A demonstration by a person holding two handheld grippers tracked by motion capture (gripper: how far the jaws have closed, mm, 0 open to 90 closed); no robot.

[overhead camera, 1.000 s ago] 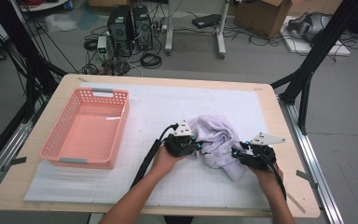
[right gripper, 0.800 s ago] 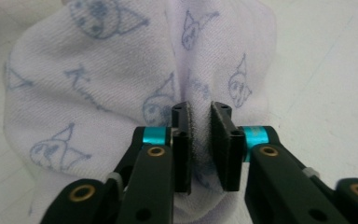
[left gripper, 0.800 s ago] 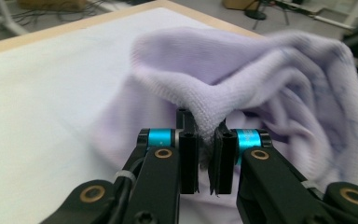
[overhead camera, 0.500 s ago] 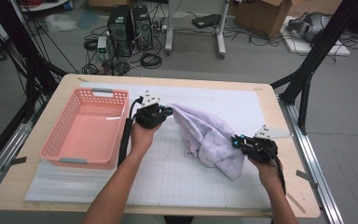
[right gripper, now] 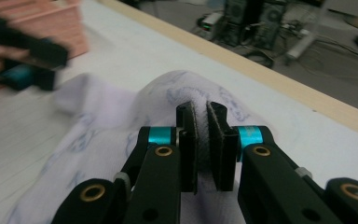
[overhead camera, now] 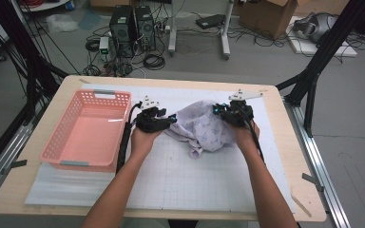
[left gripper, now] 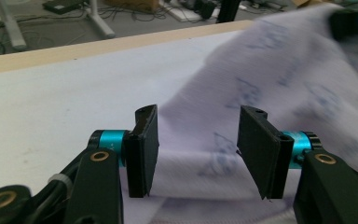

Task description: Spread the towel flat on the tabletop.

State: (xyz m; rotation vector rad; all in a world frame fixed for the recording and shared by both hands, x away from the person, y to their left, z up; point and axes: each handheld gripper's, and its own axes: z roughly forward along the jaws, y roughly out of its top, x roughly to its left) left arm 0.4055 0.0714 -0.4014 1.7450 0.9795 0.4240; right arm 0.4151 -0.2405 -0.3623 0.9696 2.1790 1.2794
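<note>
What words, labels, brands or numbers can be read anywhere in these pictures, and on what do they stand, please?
None can be read.
Cloth: blue printed marks, too blurred to read as text.
White mat: plain grid lines, no numbers legible.
Pink basket: no label visible.

You have nothing here that can be read: no word, brand, number or sign comes out clearly in any view. The pale cloth (overhead camera: 204,128) carries a faint blue print, which you see closest in the left gripper view (left gripper: 270,79), but its marks are blurred and form no letters you can make out. The white mat (overhead camera: 185,175) on the counter (overhead camera: 309,199) bears only a plain grid of lines, with no figures on it. The cardboard box (overhead camera: 268,14) on the floor shows no legible label.
</note>
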